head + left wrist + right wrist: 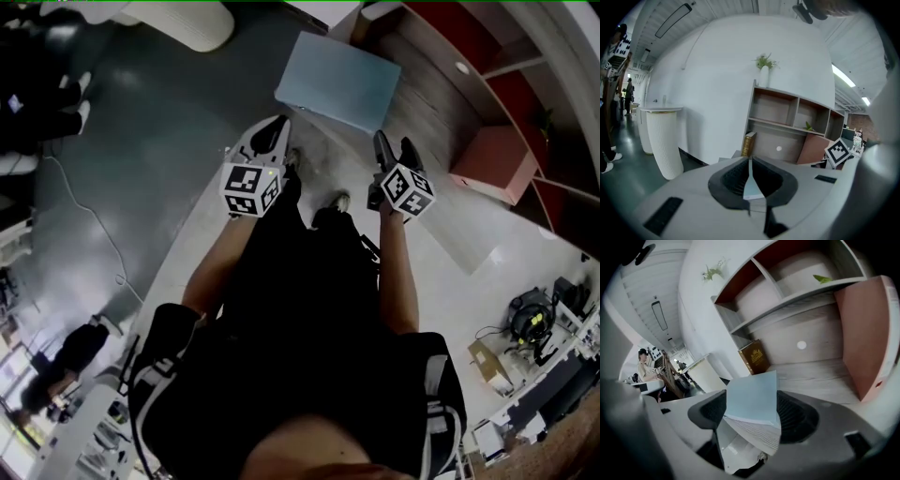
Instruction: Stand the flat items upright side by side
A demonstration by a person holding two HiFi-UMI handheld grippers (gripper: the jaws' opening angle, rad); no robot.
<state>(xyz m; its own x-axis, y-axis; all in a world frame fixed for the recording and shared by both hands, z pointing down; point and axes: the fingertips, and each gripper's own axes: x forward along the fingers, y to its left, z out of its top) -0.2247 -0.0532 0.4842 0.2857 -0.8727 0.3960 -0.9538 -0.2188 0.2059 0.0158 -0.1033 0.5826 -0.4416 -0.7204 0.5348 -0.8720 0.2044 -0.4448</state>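
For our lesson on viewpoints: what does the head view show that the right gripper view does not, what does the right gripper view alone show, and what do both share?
Head view only: the left gripper and right gripper side by side on the near edge of the blue book, above the person's shoes. Right gripper view only: a brown book standing in the shelf, a plant on top, the blue book's page edges. Both: the blue book and the shelf.
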